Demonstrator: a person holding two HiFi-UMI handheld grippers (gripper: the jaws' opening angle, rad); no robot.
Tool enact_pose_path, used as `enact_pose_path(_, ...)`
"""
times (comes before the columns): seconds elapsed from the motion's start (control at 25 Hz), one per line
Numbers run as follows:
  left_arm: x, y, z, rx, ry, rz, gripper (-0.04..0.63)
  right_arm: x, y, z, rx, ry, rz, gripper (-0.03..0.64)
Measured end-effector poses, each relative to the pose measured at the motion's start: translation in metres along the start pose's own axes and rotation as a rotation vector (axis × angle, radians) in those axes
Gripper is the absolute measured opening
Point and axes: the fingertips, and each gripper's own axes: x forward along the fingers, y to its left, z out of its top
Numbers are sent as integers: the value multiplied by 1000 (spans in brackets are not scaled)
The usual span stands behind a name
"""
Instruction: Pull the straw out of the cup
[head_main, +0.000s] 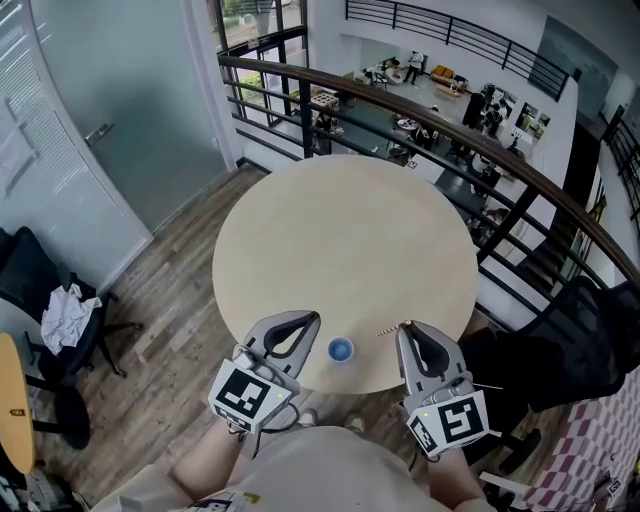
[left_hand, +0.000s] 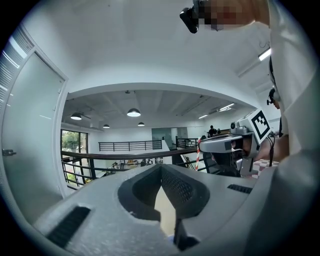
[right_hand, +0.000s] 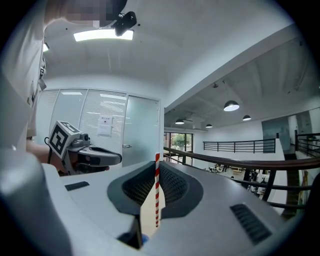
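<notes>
A small blue cup (head_main: 341, 349) stands near the front edge of the round beige table (head_main: 340, 250), between my two grippers. The red-and-white striped straw (head_main: 388, 331) is out of the cup, to its right. My right gripper (head_main: 403, 327) is shut on it. In the right gripper view the straw (right_hand: 157, 192) runs up along the closed jaws of the right gripper (right_hand: 157, 162). My left gripper (head_main: 312, 319) sits just left of the cup, shut with nothing in it. The left gripper view shows its jaws (left_hand: 161, 170) meeting at the tip, and the right gripper (left_hand: 235, 145) with the straw (left_hand: 198, 152).
A dark railing (head_main: 420, 110) curves behind the table, with an open floor far below. A glass door (head_main: 110, 120) stands at the left. A black chair (head_main: 40, 300) with white cloth is at the left and a dark seat (head_main: 570, 350) at the right.
</notes>
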Motion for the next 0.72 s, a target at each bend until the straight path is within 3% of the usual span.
enact_pose_path(0.28,-3,0,-2,-45,2,-9,14,0,-3,-2,34,-4,6,37)
enact_pose_path(0.72,-1,-3,1,-38,4,-14,14,-4,-11,0,31,-11,-17,37)
